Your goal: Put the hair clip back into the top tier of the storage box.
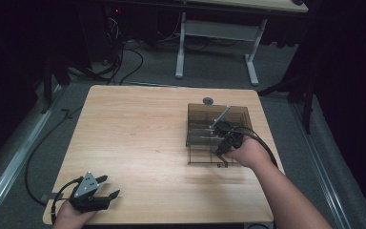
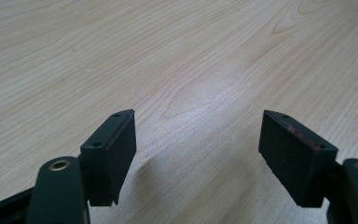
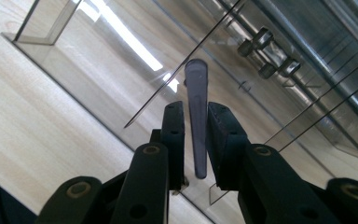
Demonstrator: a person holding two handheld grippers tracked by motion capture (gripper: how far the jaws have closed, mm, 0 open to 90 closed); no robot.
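Note:
A smoked clear plastic organizer (image 1: 198, 119) with thin dividers stands on the right half of the wooden table (image 1: 138, 129). My right gripper (image 1: 220, 129) hangs over it, shut on a flat grey utensil handle (image 1: 223, 116) that slants up and away from the jaws. In the right gripper view that handle (image 3: 196, 84) runs between the jaws of the right gripper (image 3: 196, 114), with the organizer's clear walls (image 3: 98, 51) and wire dividers beneath it. At the table's front left corner my left gripper (image 1: 110, 186) rests open. Bare wood lies between the jaws of the left gripper (image 2: 198, 135).
A small round grey disc (image 1: 208, 100) lies on the table just behind the organizer. Beyond the table stands a white-legged desk (image 1: 214, 28). Cables (image 1: 124, 62) trail over the dark floor at the left and the back.

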